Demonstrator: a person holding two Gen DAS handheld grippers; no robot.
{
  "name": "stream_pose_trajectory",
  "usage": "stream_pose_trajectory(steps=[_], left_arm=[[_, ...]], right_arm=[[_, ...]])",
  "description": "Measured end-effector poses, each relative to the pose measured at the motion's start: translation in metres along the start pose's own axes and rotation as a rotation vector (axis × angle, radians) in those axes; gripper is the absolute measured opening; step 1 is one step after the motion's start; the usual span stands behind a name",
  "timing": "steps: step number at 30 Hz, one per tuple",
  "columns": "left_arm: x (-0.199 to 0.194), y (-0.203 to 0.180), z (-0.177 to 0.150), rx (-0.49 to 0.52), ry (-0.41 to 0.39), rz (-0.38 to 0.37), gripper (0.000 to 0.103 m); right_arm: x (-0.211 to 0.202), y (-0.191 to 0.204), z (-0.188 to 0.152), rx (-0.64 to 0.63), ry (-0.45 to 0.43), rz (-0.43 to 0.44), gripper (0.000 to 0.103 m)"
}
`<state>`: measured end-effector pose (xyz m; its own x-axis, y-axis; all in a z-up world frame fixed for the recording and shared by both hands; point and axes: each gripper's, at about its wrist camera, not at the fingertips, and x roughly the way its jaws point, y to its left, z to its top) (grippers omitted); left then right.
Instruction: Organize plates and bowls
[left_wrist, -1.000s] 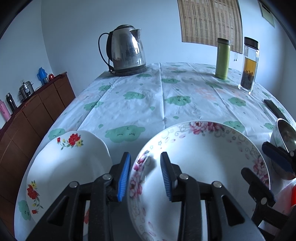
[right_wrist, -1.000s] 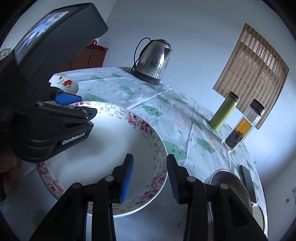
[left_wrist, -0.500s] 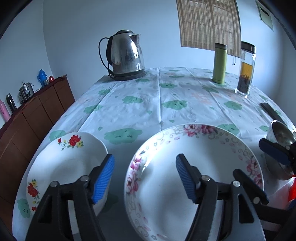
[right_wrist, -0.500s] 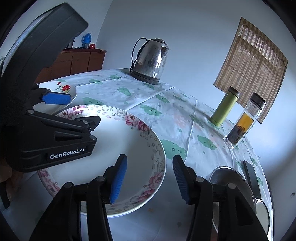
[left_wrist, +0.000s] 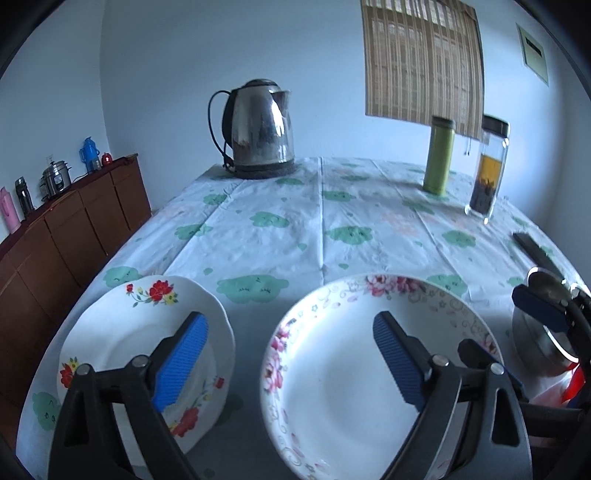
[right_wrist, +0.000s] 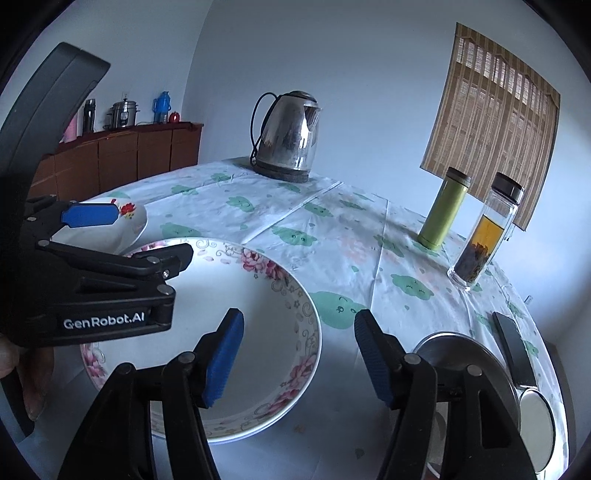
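Two handheld claws over a bench w/ a white cloth printed w/ green clouds. Left claw (left_wrist: 291, 354): released, jaws have just been opening and now stand wide, nothing gripped; the left rim of the pink-flowered bowl (left_wrist: 332, 387) sits in the gap between its blue pads (left_wrist: 181, 362), untouched. One pad hangs over the red-flowered plate (left_wrist: 122, 332), which lies just left of the bowl, near the bench's front-left corner. Right claw (right_wrist: 299, 358): also released, jaws have just been opening, empty; the bowl's right rim lies between them, pads clear of it. A steel bowl (right_wrist: 465, 354) sits just right of the flowered bowl, at the bench's right edge, w/ a dark flat remote-like object (right_wrist: 513, 347) beyond it. Far end: steel kettle (left_wrist: 258, 129), green flask (left_wrist: 439, 155), glass tea bottle (left_wrist: 487, 173), all upright, well apart from the dishes. Brown sideboard (left_wrist: 74, 229) along the left wall. Fingers of a person's hand (right_wrist: 33, 387) show behind the left claw.
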<state>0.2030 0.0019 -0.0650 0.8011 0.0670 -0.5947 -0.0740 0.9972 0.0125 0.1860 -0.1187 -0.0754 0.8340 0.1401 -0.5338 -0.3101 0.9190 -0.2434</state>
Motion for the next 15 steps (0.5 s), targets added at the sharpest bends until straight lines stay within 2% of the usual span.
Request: stream_pose_trajectory(steps=[4, 6, 15], left_arm=[[-0.006, 0.008, 0.005, -0.026, -0.035, 0.015, 0.093], [-0.007, 0.014, 0.006, -0.037, -0.038, 0.031, 0.093], [-0.022, 0.050, 0.009, -0.102, -0.051, 0.052, 0.093]], right_arm=[[-0.007, -0.004, 0.005, 0.047, -0.070, 0.051, 0.065], [-0.007, -0.003, 0.006, 0.066, -0.077, 0.092, 0.071], [0.002, 0.006, 0.013, 0.089, -0.010, 0.199, 0.071]])
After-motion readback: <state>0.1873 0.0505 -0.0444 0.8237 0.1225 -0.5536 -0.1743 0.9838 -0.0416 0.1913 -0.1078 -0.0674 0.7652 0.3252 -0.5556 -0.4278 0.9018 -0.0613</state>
